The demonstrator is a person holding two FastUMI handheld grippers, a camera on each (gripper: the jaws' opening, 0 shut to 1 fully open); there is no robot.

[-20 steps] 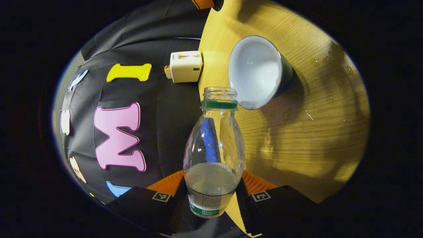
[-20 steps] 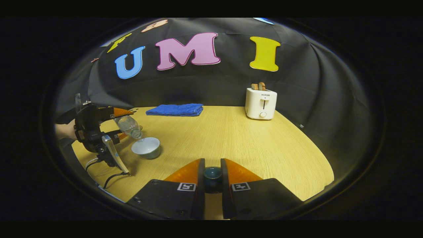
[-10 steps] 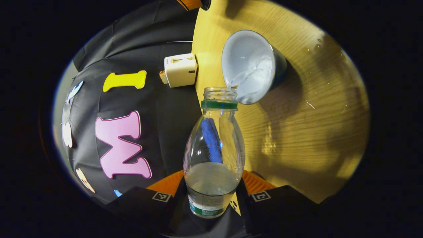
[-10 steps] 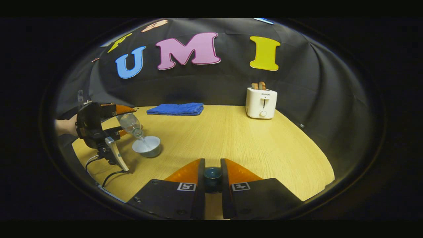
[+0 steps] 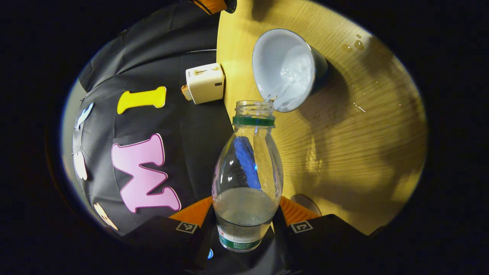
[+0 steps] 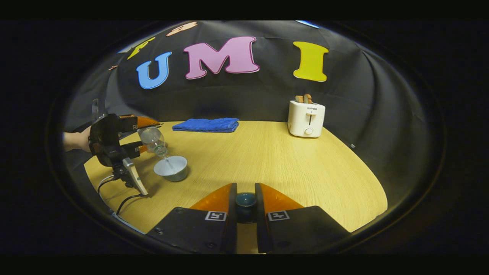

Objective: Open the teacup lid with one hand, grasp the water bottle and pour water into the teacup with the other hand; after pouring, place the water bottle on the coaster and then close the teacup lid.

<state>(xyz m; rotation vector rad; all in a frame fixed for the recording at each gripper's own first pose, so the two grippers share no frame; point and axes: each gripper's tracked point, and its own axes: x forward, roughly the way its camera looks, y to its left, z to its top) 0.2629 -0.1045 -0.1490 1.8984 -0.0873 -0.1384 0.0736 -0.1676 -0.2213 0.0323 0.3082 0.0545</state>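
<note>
Behind the bottle (tilted), coaster.

Clear plastic bottle, wood-grain table

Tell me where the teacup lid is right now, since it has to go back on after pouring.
The teacup lid sits low and central in the right gripper view, pinched by the right gripper, well right of the teacup.

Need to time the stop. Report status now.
Left gripper clamps clear plastic water bottle, pouring into pale teacup. Right gripper pinches dark teal lid. Nothing obstructing.
</note>
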